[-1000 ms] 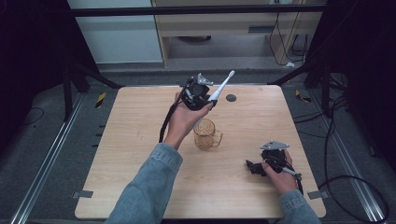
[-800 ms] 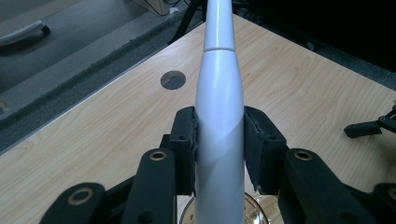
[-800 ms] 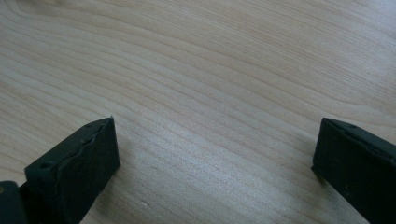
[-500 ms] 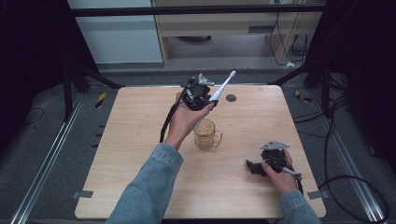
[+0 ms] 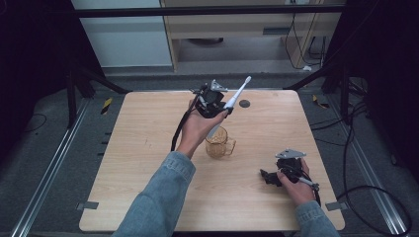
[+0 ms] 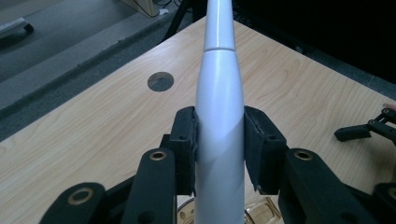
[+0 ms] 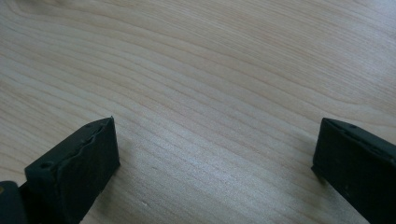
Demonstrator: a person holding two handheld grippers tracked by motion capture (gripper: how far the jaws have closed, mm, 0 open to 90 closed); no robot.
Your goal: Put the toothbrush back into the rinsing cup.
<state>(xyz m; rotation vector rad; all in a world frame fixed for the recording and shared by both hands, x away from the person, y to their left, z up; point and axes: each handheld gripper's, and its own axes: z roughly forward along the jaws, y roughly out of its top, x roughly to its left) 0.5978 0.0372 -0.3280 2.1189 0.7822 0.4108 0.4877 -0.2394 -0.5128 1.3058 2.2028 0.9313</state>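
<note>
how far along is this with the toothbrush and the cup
Done: the left gripper has the white toothbrush clamped by its handle between its fingers. In hand: it is held tilted in the air above the amber glass cup, lower end near the rim. Left, probably: setting it in the cup and letting go. The right gripper rests open on the table, holding nothing.

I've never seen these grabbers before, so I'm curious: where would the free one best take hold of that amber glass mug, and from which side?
Probably by the handle, which juts out toward the right gripper, resting open on the table. The mug stands upright, and its mouth is taken up by the lower end of the toothbrush that the left gripper clamps, so a low approach from the mug's right seems safest.
</note>
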